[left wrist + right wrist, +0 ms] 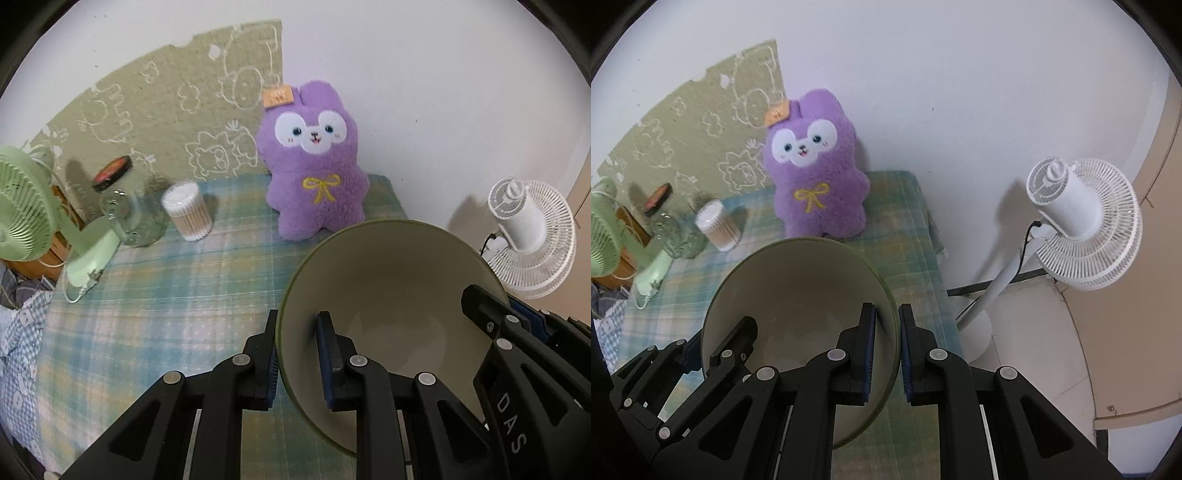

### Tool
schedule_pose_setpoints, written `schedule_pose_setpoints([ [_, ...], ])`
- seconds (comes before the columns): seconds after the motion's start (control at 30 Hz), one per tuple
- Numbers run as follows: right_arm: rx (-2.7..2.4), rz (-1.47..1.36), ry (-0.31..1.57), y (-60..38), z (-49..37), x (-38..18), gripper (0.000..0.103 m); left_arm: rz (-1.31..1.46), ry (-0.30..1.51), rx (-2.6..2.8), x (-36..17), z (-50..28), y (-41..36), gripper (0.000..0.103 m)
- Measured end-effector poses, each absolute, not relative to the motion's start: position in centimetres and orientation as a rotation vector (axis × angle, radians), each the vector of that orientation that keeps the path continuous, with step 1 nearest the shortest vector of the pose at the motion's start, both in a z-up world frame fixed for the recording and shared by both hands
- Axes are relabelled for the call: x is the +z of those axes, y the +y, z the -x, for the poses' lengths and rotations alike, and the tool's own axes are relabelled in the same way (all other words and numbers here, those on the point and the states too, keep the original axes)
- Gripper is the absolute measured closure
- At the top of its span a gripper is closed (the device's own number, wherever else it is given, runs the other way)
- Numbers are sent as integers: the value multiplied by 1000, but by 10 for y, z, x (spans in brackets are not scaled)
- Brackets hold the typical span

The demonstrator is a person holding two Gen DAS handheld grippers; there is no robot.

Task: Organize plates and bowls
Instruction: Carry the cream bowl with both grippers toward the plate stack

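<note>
Nearest the cameras, both grippers grip one bowl [391, 295], olive outside and cream inside: the left gripper [299, 354] has its jaws clamped across the bowl's left rim, one pad inside and one outside, and the right gripper [886, 347] pinches the opposite rim likewise. The bowl looks to be held tilted above the near right part of the table [166, 314], over the plaid cloth, so the step in hand seems to be carrying it to its place. No plates or other bowls show, so the next move calls for finding the stack and lowering it level. Farther back, a plush rabbit [314, 166] stands at the far edge, with a cotton-swab jar [188, 210] toward the far left corner.
</note>
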State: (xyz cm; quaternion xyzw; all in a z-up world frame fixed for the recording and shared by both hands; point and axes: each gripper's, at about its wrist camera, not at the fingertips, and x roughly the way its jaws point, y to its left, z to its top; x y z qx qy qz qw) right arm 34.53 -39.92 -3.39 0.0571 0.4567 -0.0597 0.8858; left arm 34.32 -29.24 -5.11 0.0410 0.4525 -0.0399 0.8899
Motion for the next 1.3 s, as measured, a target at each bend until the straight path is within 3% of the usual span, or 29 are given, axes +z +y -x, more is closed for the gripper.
schedule_pose_setpoints([
  [0.6, -127, -86, 873, -347, -257, 35, 87, -71, 861, -95, 13, -257, -240, 87],
  [1.3, -140, -112, 900, -235, -162, 36, 87, -78, 893, -125, 13, -168, -121, 87],
])
